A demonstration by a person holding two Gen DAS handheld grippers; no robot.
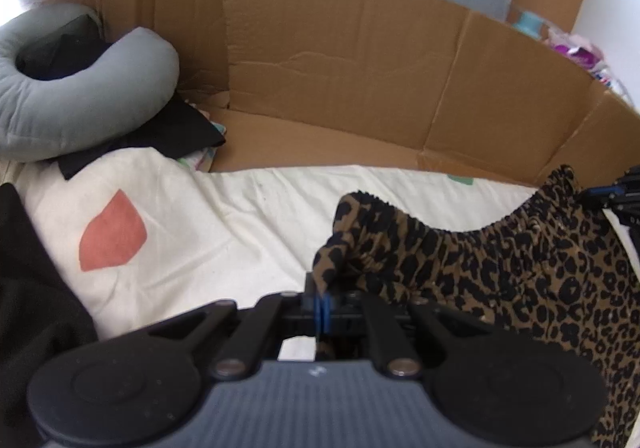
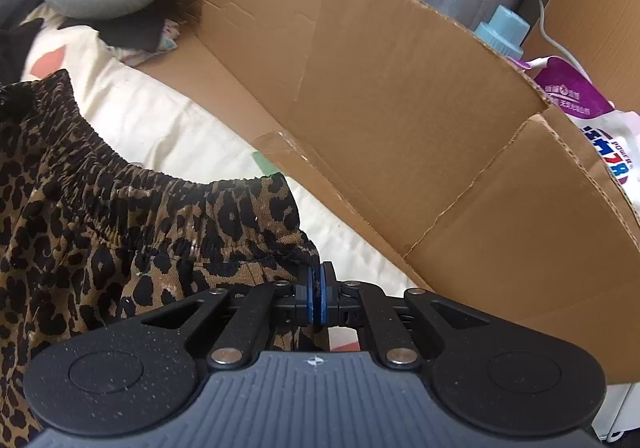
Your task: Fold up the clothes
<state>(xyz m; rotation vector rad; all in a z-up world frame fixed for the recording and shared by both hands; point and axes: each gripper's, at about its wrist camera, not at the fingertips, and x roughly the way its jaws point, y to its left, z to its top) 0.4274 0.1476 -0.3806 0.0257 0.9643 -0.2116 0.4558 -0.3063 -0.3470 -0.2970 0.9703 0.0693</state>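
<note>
- Sheet (image 1: 224, 224): lying over the bed as the folding surface, cardboard (image 1: 360, 79) walling its far edge.
- Skirt (image 1: 520, 268): hanging by its waistband, held taut between both grippers over the sheet's far right part, probably for spreading flat.
- Left gripper (image 1: 322, 308): clamping one waistband corner, jaws closed.
- Right gripper (image 2: 316, 302): pinching the other, likewise closed.

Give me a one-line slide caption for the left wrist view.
Left gripper shut on a leopard-print garment, its waistband stretched across a cream sheet to the right gripper.
</note>
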